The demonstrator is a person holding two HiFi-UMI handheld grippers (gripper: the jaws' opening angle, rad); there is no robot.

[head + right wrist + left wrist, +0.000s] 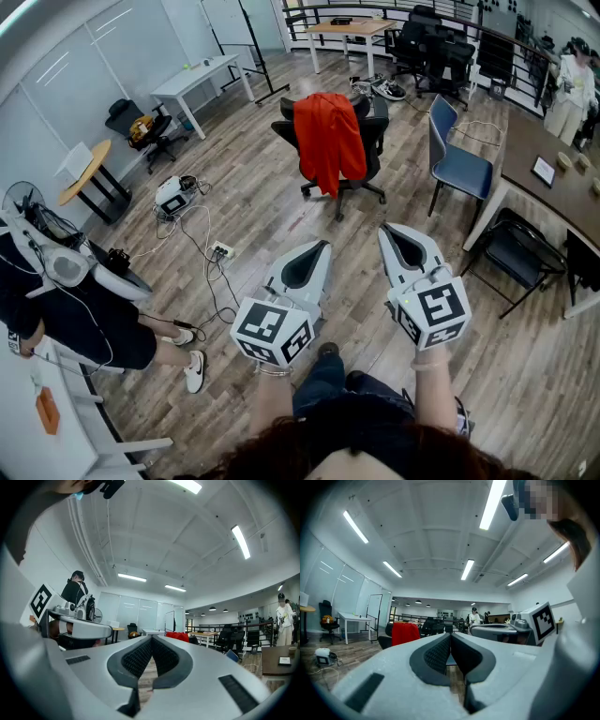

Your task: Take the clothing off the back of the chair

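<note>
1. Left gripper (322,246): jaws pressed together, nothing between them. Held level at 6 o'clock in the head view, nose toward 12 o'clock.
2. Right gripper (386,230): jaws pressed together, nothing between them. Just beside the left gripper, at its 3 o'clock, and apart from it.
3. Red clothing (328,141): draped over the back of the black office chair (375,141), hanging down the backrest. At 12 o'clock from both grippers and well apart from them.
4. Black office chair: upright on the wood floor (253,178), wheeled base showing beneath the garment.
5. Blue chair (459,167): at 3 o'clock from the office chair, beside a brown table (553,192).
6. White table (202,80): at 10 o'clock from the office chair, near the wall.
7. Power strip (220,250) with cables: on the floor at 9 o'clock from the left gripper.
8. Seated person (84,323): at the left edge, 8 o'clock in the head view.
</note>
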